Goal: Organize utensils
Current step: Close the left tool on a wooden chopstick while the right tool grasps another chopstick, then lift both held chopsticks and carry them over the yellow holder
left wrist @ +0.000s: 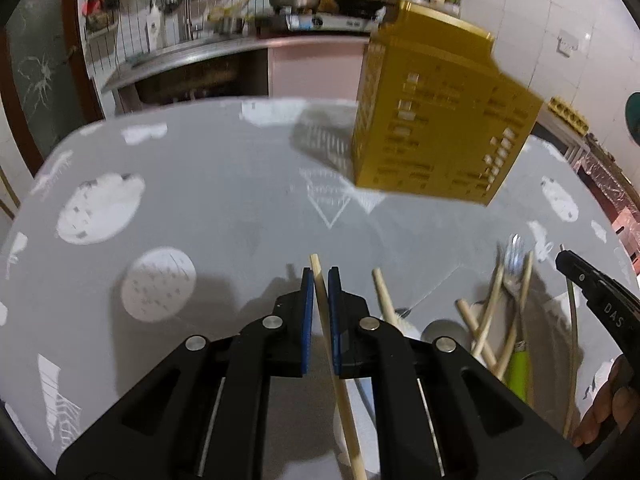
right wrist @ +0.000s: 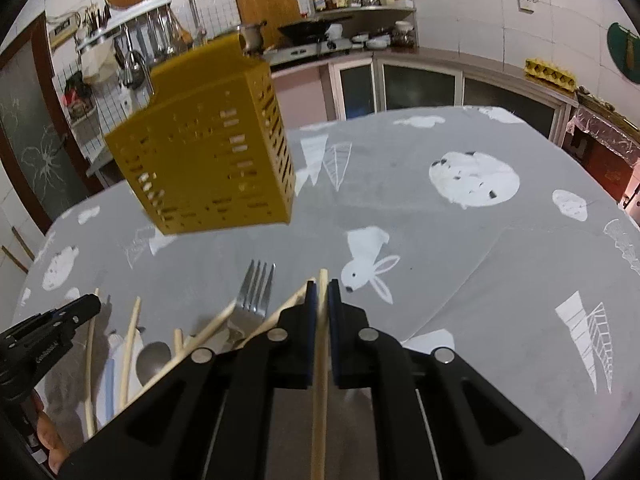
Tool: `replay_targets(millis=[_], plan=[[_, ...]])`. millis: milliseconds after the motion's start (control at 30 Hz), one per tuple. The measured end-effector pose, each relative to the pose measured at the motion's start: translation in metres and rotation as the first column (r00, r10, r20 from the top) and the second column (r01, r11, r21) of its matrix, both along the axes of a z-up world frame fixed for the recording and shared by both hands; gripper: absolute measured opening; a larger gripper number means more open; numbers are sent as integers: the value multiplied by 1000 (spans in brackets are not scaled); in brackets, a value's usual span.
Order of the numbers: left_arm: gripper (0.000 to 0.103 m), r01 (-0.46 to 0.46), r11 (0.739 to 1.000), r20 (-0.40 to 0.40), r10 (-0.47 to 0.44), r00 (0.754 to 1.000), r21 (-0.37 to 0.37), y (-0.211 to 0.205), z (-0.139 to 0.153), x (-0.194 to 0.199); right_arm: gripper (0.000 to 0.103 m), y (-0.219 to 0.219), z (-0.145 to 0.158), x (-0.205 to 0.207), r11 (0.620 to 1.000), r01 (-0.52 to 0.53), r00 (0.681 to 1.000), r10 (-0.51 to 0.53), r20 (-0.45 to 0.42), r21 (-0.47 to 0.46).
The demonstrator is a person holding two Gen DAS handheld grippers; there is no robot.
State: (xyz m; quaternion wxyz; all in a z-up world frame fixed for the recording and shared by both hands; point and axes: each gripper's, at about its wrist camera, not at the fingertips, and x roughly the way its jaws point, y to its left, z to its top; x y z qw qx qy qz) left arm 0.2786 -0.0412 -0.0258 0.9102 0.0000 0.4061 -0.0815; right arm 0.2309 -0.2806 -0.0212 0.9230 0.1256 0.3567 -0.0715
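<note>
Each of the left gripper (left wrist: 320, 280) and right gripper (right wrist: 322, 292) has its jaws pinched on a wooden chopstick, near the yellow utensil holder (left wrist: 436, 120) standing mid-desk.

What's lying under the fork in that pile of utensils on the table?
The fork lies across crossed wooden chopsticks, with a metal spoon beside it. Its green handle runs under more sticks; anything below that is hidden.
</note>
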Motion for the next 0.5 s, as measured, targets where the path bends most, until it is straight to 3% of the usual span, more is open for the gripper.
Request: replay_targets(millis=[200,500], plan=[[6,1,1000,120,0,993,-3,3,28,-17,6,0,21,-16,1000,-13,994,12,112,1],[5,-3,1000,257,7,966,-14,9,62,-37,6,-6,52,-45,1000,-13,954,7,301,20]])
